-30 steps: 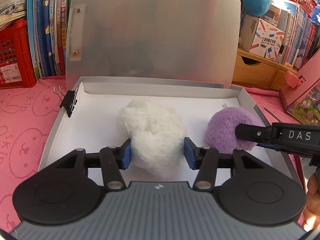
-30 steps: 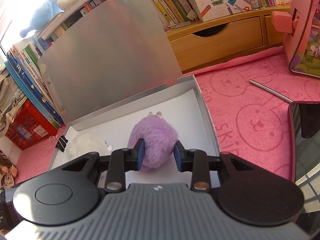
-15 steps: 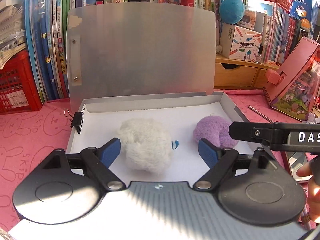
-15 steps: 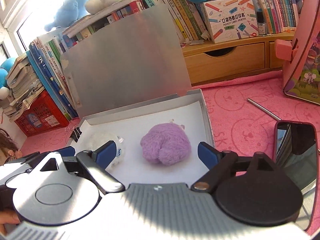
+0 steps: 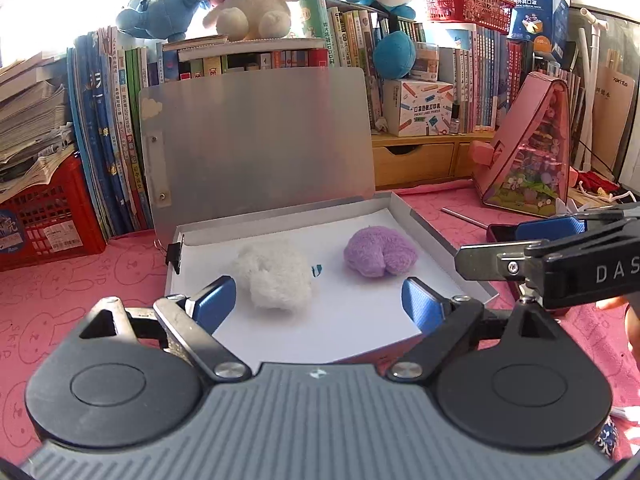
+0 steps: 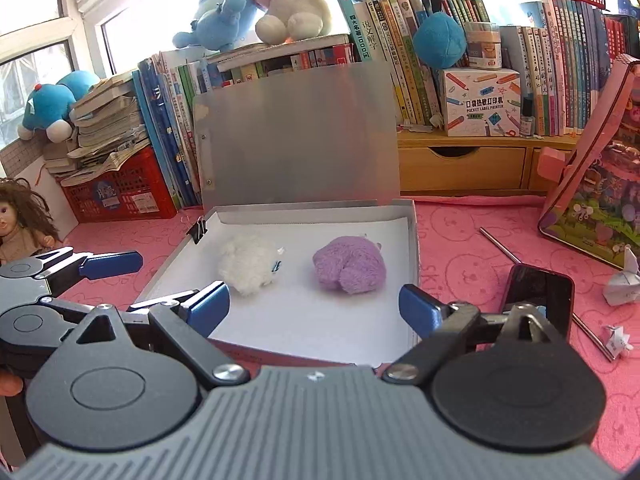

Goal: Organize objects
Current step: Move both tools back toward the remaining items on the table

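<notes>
White fluffy plush and purple plush sit side by side, apart, in the grey open box. Left gripper and right gripper jaws spread wide, still opening, nothing between them. Blue tag on white plush, probably a label.

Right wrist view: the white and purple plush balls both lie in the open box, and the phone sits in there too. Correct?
Not quite. The phone lies outside the box, on the pink cloth to its right, as the right wrist view shows. The white plush ball and purple plush ball do lie inside.
</notes>
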Demonstrator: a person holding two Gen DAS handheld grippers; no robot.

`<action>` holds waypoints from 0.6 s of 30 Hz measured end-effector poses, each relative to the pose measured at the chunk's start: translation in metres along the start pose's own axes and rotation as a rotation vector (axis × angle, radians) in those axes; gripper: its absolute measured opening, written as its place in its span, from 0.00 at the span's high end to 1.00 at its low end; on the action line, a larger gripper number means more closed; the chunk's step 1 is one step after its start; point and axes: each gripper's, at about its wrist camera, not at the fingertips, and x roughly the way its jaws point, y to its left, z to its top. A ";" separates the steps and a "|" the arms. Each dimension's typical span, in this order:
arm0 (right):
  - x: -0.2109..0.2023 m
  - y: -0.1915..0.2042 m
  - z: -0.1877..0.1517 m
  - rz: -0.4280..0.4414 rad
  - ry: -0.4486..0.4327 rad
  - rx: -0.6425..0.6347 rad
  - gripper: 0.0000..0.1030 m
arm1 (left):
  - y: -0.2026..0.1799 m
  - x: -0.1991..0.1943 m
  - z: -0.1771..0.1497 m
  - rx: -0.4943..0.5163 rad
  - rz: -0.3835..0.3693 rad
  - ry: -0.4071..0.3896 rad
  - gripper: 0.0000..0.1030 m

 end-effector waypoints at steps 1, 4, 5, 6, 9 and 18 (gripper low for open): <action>-0.005 0.002 -0.002 0.002 -0.005 -0.006 0.07 | -0.001 -0.006 -0.003 -0.003 -0.003 -0.003 0.10; -0.019 0.007 -0.007 0.010 -0.011 -0.019 0.07 | -0.001 -0.021 -0.013 -0.018 -0.008 -0.002 0.10; -0.024 0.009 -0.009 0.013 -0.013 -0.022 0.07 | -0.001 -0.028 -0.017 -0.025 -0.010 -0.001 0.10; -0.028 0.010 -0.011 0.015 -0.014 -0.024 0.07 | -0.001 -0.033 -0.021 -0.032 -0.011 -0.002 0.10; -0.039 0.015 -0.019 0.023 -0.016 -0.035 0.07 | 0.000 -0.050 -0.032 -0.050 -0.024 -0.012 0.10; -0.073 0.024 -0.051 0.044 -0.041 -0.073 0.07 | -0.005 -0.098 -0.073 -0.076 -0.011 -0.046 0.09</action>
